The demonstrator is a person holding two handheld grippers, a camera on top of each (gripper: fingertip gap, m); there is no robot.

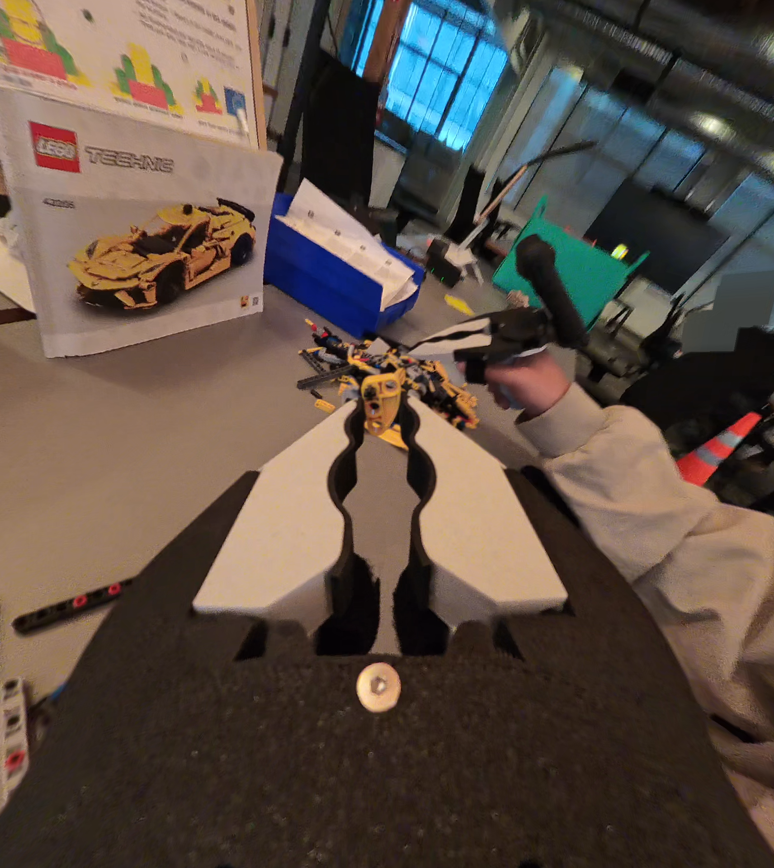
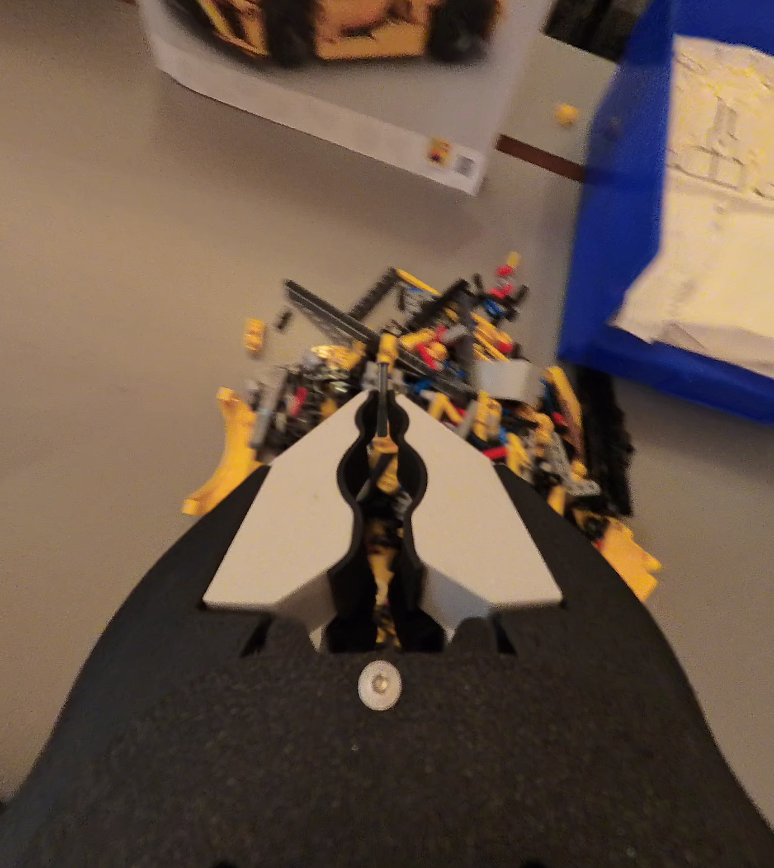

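Both tongs clamped: yellow panel [image 1: 379, 399], thin black axle [image 2: 383, 404].

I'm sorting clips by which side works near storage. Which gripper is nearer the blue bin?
Right. The right gripper hangs over the brick pile beside the blue bin; the left gripper sits farther back.

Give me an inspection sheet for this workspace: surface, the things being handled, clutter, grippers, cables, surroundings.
Surface: grey table, mostly bare.
Things handled: yellow panel piece pinched at the left gripper tips; thin black axle piece pinched at the right gripper tips, above the pile of yellow and black building pieces.
Clutter: black beam with red pins and grey pieces at the left edge; stray yellow bits.
Grippers: both shut on small pieces.
Cables: nothing seen.
Surroundings: booklet showing a yellow car, blue bin holding white paper, orange cone, green board behind.
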